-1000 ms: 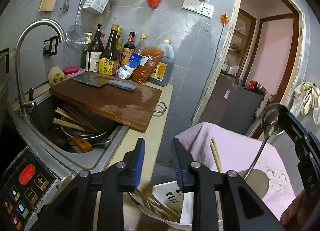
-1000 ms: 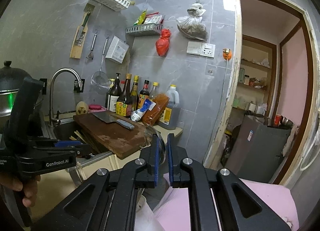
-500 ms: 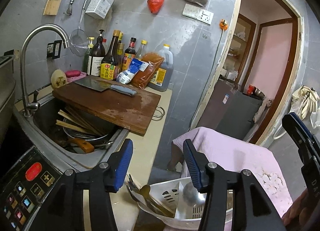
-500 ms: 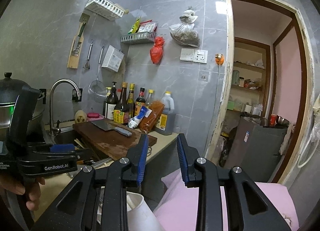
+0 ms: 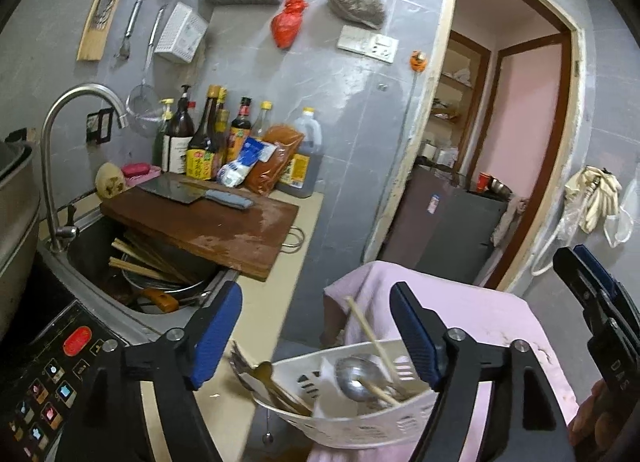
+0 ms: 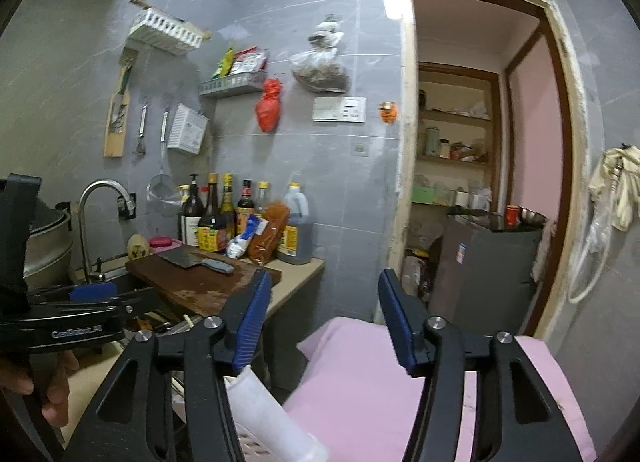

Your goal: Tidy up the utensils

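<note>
A white plastic utensil basket (image 5: 400, 418) sits low in the left wrist view, on the pink cloth (image 5: 480, 314). In it lie a metal ladle (image 5: 354, 378), a pair of wooden chopsticks (image 5: 370, 342) and forks and spoons (image 5: 256, 376) at its left end. My left gripper (image 5: 316, 334) is open and empty just above the basket. My right gripper (image 6: 322, 320) is open and empty above the pink cloth (image 6: 360, 374), with the basket's white rim (image 6: 272, 414) below its left finger. The right gripper also shows at the right edge of the left wrist view (image 5: 592, 302).
A sink (image 5: 120, 262) holds chopsticks and pans. A wooden cutting board (image 5: 208, 225) with a cleaver (image 5: 192, 193) lies over it. Sauce bottles (image 5: 216, 141) stand at the wall. An induction cooker panel (image 5: 52, 374) is at lower left. A doorway (image 5: 500, 141) opens on the right.
The right gripper has let go of the ladle, which now lies in the basket, and has opened wide and lifted. The left gripper has opened wider. Chopsticks now stick out of the basket.
</note>
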The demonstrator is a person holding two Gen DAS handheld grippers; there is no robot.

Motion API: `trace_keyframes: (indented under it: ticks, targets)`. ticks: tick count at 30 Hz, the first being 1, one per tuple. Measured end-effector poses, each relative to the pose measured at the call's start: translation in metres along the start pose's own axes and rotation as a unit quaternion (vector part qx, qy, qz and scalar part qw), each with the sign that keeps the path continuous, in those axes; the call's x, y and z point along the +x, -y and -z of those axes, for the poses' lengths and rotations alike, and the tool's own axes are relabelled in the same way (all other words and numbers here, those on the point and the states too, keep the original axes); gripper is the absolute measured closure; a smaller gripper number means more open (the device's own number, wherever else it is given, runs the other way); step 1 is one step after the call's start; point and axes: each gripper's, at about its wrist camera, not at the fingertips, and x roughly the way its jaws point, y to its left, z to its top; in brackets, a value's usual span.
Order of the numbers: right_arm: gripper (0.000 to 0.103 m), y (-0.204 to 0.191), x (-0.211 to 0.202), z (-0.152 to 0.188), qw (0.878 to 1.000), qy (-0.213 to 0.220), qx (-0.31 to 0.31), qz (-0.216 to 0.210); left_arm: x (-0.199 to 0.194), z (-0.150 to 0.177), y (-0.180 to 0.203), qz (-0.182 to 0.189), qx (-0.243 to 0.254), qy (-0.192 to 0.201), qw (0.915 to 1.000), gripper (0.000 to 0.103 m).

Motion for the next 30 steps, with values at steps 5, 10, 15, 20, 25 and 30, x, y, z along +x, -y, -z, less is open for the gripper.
trace_keyframes:
  ticks: [5,10,15,20,25,30]
  targets:
    - [0.039,0.028,-0.026,-0.003,0.999,-0.007,0.018,0.031,-0.017,0.001,0.024,0.025,0.010,-0.002,0.9996,0.015]
    - [0.028,0.059,-0.062,-0.004,0.998,-0.016,0.030,0.058,-0.040,0.005,0.050,0.046,0.012,-0.002,0.9989,0.004]
    - [0.018,0.088,-0.104,-0.002,0.995,-0.025,0.044,0.081,-0.070,0.016,0.076,0.060,0.015,0.001,0.9981,0.002]
    - [0.013,0.114,-0.147,0.005,0.993,-0.043,0.057,0.098,-0.104,0.030,0.095,0.063,0.023,0.001,0.9978,0.001]
    - [0.009,0.129,-0.184,0.017,0.989,-0.060,0.074,0.111,-0.135,0.048,0.103,0.062,0.030,-0.012,0.9976,0.001]
    - [0.008,0.138,-0.217,0.035,0.986,-0.084,0.089,0.117,-0.159,0.069,0.108,0.057,0.044,-0.028,0.9970,0.001]
